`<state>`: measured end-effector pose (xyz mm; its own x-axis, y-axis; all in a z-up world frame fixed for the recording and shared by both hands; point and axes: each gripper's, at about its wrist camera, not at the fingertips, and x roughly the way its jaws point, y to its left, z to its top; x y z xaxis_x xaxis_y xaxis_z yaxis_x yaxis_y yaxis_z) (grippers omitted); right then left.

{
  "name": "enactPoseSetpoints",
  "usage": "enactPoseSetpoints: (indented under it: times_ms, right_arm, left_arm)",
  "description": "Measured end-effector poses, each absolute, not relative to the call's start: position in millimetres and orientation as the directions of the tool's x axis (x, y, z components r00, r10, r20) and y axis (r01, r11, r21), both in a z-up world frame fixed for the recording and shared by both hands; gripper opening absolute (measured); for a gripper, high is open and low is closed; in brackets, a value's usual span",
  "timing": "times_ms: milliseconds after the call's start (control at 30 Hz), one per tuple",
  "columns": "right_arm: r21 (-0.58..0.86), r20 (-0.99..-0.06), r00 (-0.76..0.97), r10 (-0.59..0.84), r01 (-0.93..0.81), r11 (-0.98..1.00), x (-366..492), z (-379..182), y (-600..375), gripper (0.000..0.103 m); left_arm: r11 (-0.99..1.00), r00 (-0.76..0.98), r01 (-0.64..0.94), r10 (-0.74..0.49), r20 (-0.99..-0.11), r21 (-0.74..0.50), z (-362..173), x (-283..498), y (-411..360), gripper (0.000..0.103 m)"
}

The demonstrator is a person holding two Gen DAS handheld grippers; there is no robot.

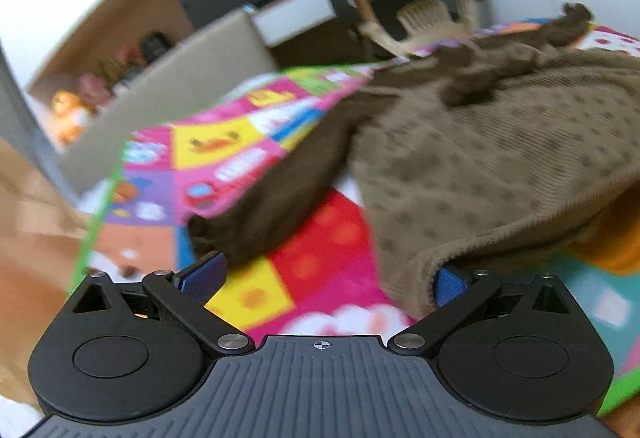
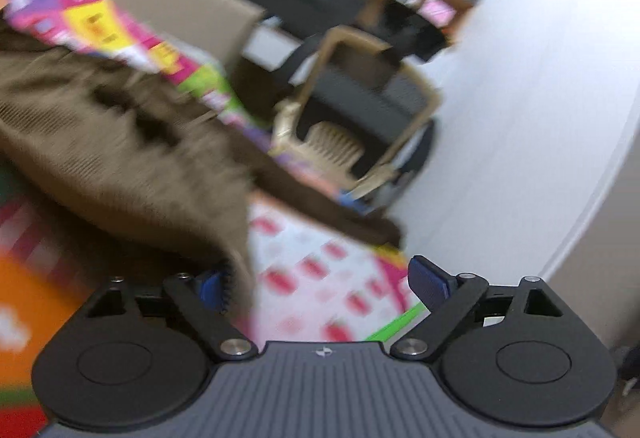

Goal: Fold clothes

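A bright patchwork play mat [image 1: 240,153] covers the floor. Beyond its far edge stands a cardboard box [image 1: 188,77]. A beige chair [image 2: 360,117] stands by the mat too.

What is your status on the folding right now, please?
Left gripper open, right gripper open. Brown garment rumpled on the play mat, hem draped against one pad of each. Nothing in the way.

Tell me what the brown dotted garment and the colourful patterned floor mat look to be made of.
Brown dotted garment: soft knit or fleece, matte, judging by fine ribbing and a fuzzy hem; blur leaves it uncertain. Colourful patterned floor mat: probably foam or vinyl play mat, smooth with printed squares and a slight sheen.
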<state>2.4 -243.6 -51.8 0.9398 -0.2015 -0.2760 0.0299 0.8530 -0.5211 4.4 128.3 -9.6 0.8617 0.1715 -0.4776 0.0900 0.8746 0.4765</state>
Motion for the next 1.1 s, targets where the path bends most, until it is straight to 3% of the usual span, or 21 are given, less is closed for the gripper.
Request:
enactPoseSetpoints:
  times_ms: [300, 400, 500, 600, 667, 800, 867, 967, 1100]
  right_arm:
    - [-0.549, -0.092, 0.976, -0.199, 0.117, 0.828, -32.0, 3.3, -253.1, 0.090]
    - [-0.564, -0.141, 0.975, -0.174, 0.065, 0.823, -42.3, 0.2, -257.9, 0.090]
    - [-0.574, -0.277, 0.953, -0.121, -0.063, 0.817, -51.2, -21.0, -264.2, 0.091]
    - [-0.536, -0.426, 0.903, -0.058, -0.200, 0.820, -61.7, -46.0, -274.1, 0.091]
    - [-0.499, -0.470, 0.883, -0.020, -0.246, 0.831, -71.0, -52.9, -280.2, 0.092]
    - [-0.401, -0.439, 0.894, 0.086, -0.281, 0.872, -73.2, -31.2, -287.3, 0.097]
    - [-0.322, -0.405, 0.898, 0.172, -0.316, 0.893, -62.8, -8.9, -288.9, 0.103]
    - [-0.219, -0.386, 0.881, 0.273, -0.375, 0.901, -31.3, 14.0, -283.2, 0.103]
    - [-0.019, -0.413, 0.846, 0.336, -0.377, 0.926, 39.9, 26.5, -275.8, 0.103]
  left_arm:
    - [0.851, 0.933, -0.063, 0.236, -0.272, 0.522, 44.4, -12.2, 138.5, 0.103]
    - [0.846, 0.946, -0.050, 0.211, -0.248, 0.531, 55.8, -27.1, 134.9, 0.103]
    - [0.852, 0.933, 0.015, 0.176, -0.313, 0.523, 51.0, -40.1, 136.0, 0.103]
    - [0.855, 0.883, 0.135, 0.125, -0.452, 0.500, 28.0, -50.0, 140.4, 0.103]
    - [0.855, 0.837, 0.221, 0.080, -0.542, 0.468, 12.4, -55.0, 144.6, 0.103]
    - [0.862, 0.761, 0.344, -0.023, -0.648, 0.373, -2.6, -56.7, 152.7, 0.103]
    - [0.888, 0.762, 0.349, -0.081, -0.643, 0.301, 6.6, -45.6, 155.1, 0.103]
    - [0.940, 0.777, 0.313, -0.170, -0.606, 0.138, 26.5, -12.1, 157.2, 0.103]
    - [0.961, 0.774, 0.206, -0.274, -0.570, -0.182, 34.3, 51.2, 163.6, 0.103]
